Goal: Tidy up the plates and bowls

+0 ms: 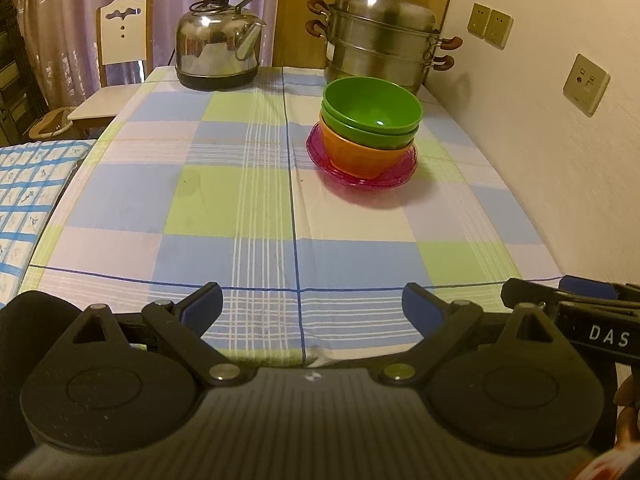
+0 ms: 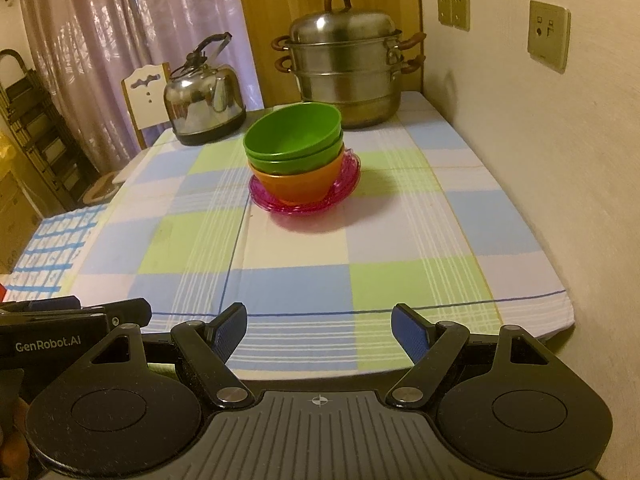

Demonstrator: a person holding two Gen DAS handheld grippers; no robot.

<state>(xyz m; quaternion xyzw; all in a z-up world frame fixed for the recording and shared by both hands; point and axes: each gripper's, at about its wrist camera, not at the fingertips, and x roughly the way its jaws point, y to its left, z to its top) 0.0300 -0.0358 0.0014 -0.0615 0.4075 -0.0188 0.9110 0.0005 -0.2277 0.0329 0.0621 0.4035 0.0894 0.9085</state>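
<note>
My left tongs (image 1: 312, 308) and right tongs (image 2: 319, 330) both hang spread and empty over the near edge of the surface (image 1: 248, 208). The stack sits at about one o'clock from the left tongs, eleven from the right: two green bowls (image 1: 372, 114) nested in an orange bowl (image 1: 362, 156) on pink plates (image 1: 360, 178). It looks like light, stiff, slick plastic, so I'd pinch a bowl rim.

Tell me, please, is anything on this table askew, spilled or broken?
Nothing spilled or broken shows. The bowls sit nested on the pink plates, but the stack leans slightly, and the plates are not squarely aligned.
</note>
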